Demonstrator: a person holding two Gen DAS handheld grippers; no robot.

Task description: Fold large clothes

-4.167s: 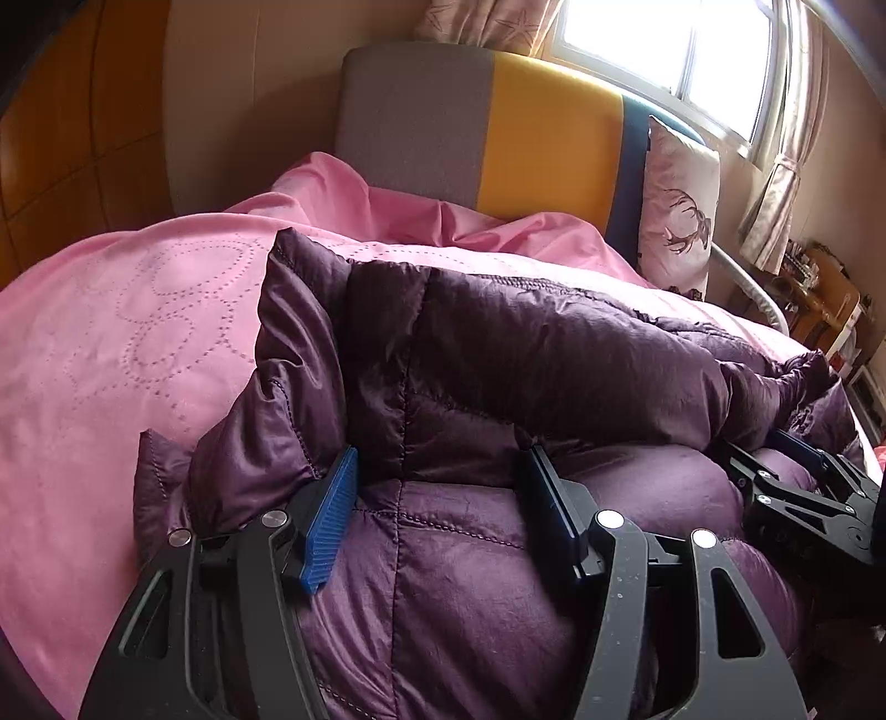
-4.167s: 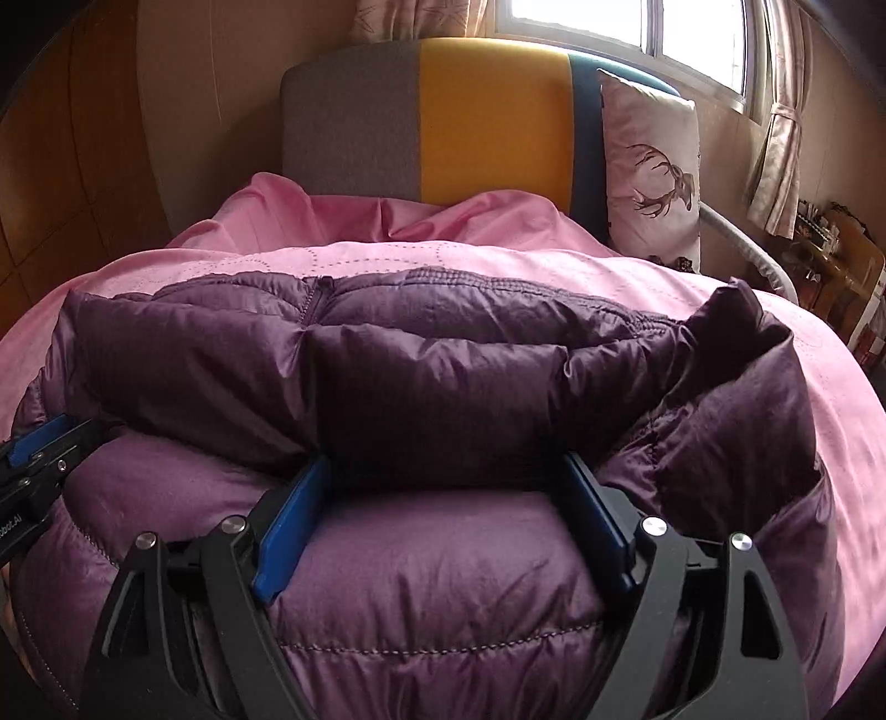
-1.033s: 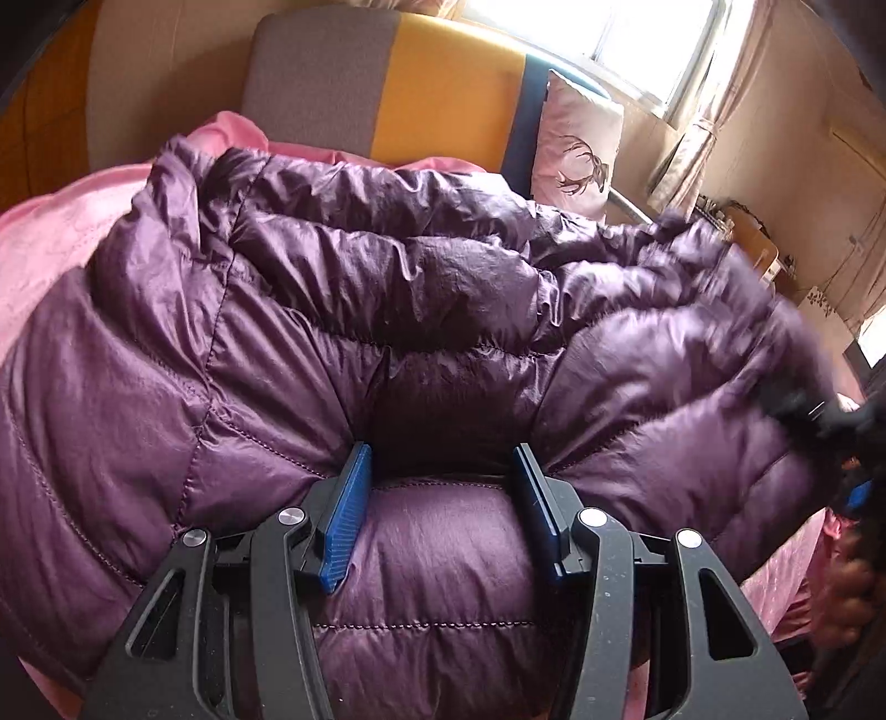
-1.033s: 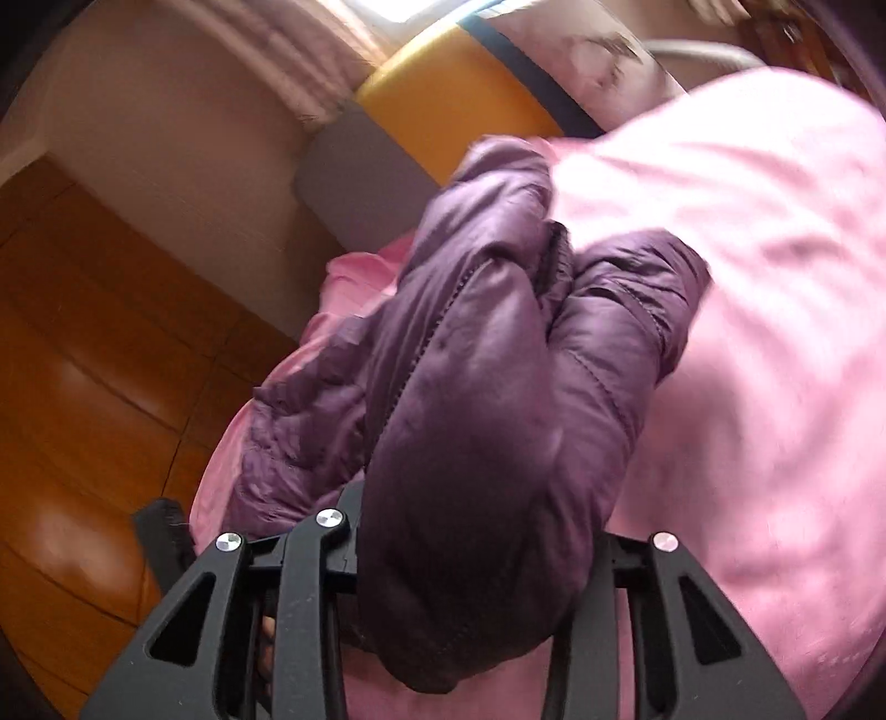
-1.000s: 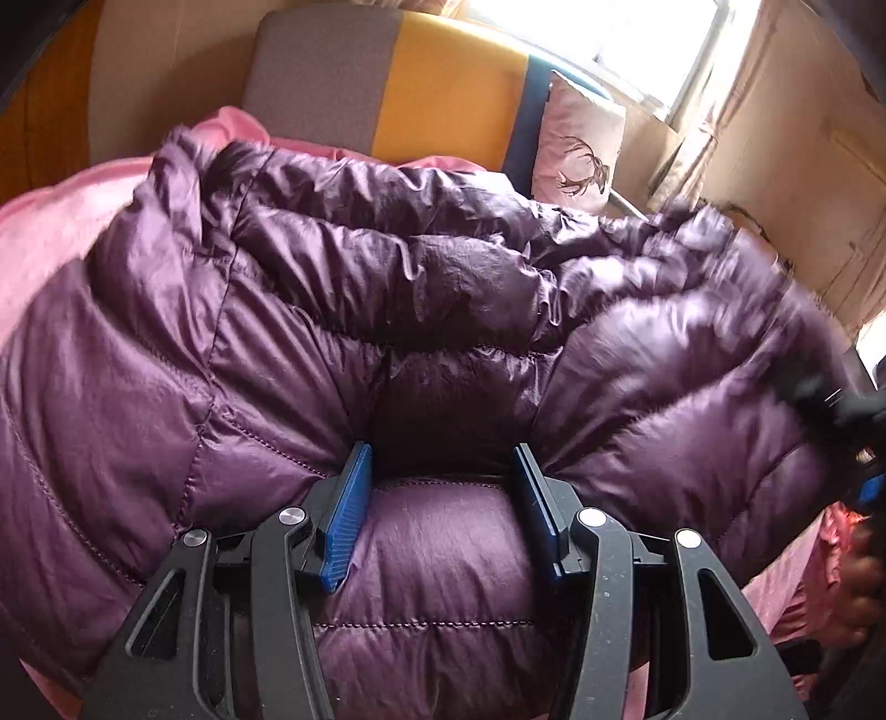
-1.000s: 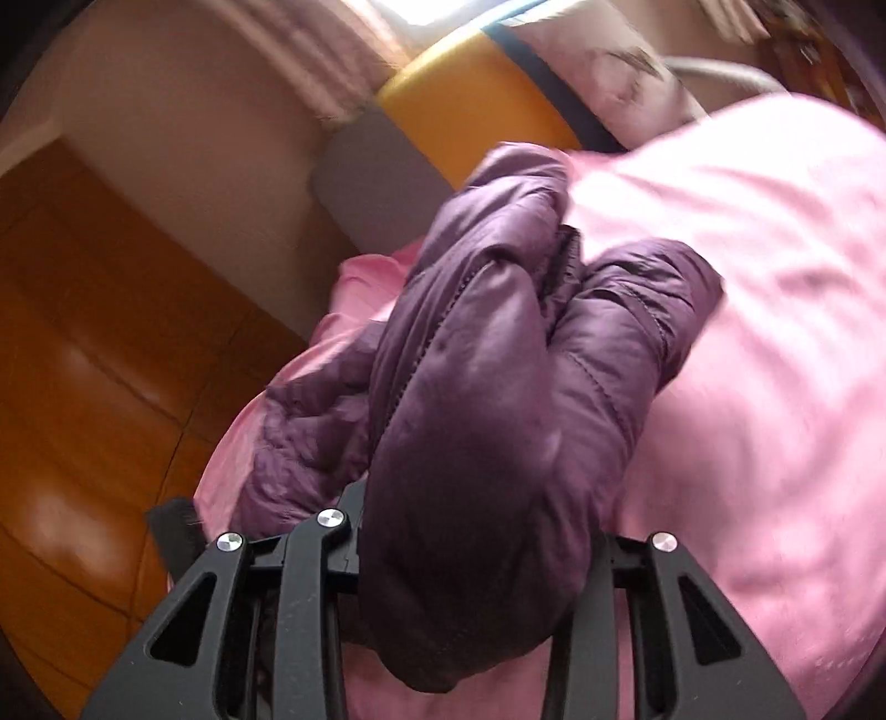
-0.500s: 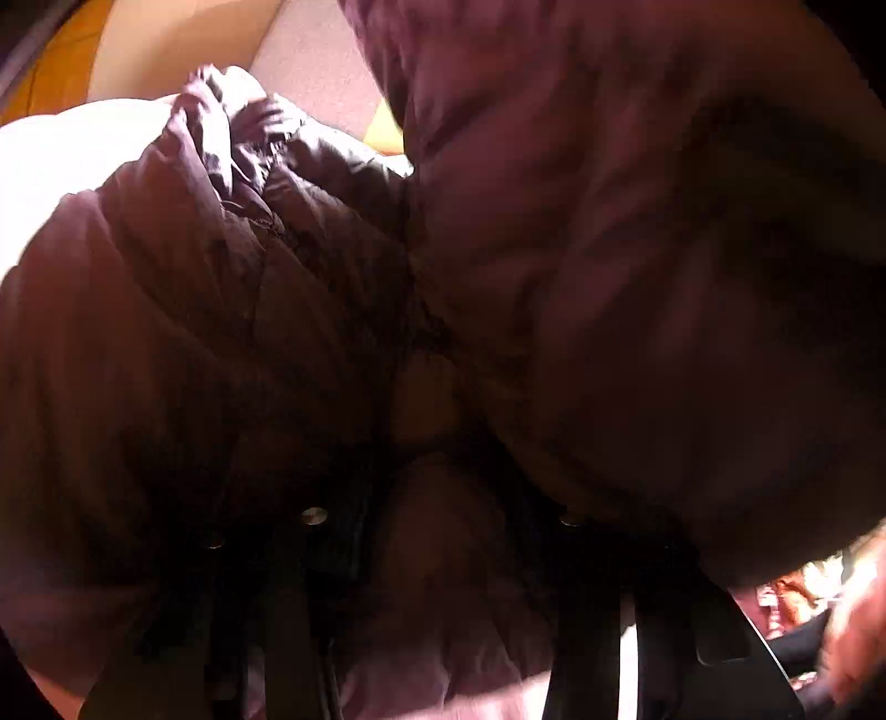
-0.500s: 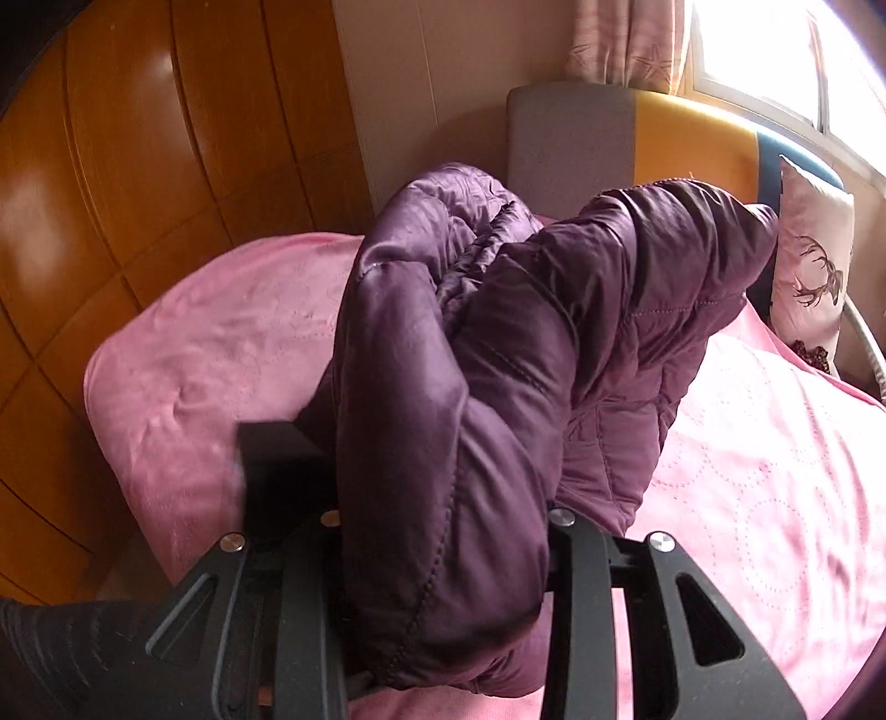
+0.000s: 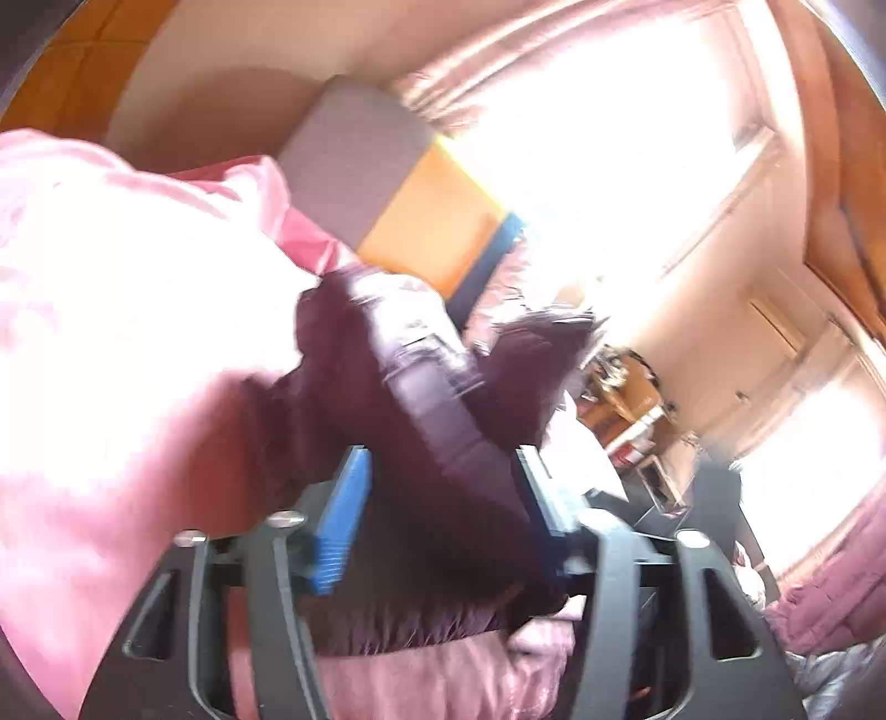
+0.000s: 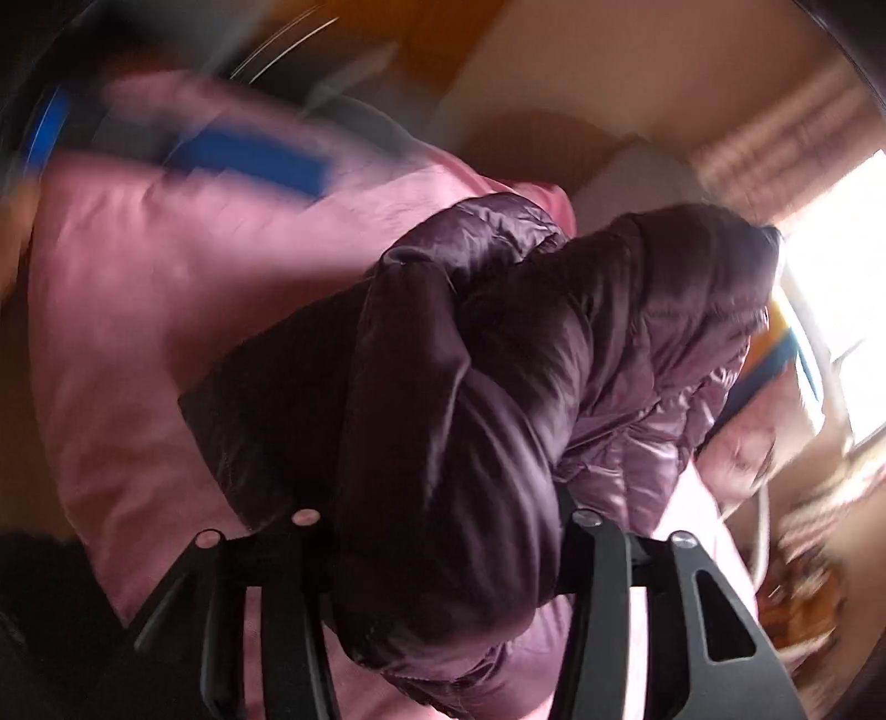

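The purple puffer jacket [image 10: 498,387] hangs bunched and lifted above the pink bedspread [image 10: 166,288]. My right gripper [image 10: 443,520] is shut on a thick fold of it; the jacket hides its pads. In the left wrist view my left gripper [image 9: 443,498] is shut on another fold of the jacket [image 9: 432,421], between its blue pads [image 9: 343,515]. The left gripper shows as a blue blur [image 10: 249,155] at the top left of the right wrist view. Both views are tilted and motion-blurred.
The pink bedspread [image 9: 111,332] fills the left. The grey, yellow and blue headboard [image 9: 398,194] stands behind, under a bright window [image 9: 609,138]. A cluttered wooden desk [image 9: 626,387] is at the right, past the bed edge. Wooden panelling [image 10: 443,33] lines the wall.
Both grippers have swung and tilted with the jacket. The jacket no longer covers the left camera, and the bedspread and room show again. Both grips have held.
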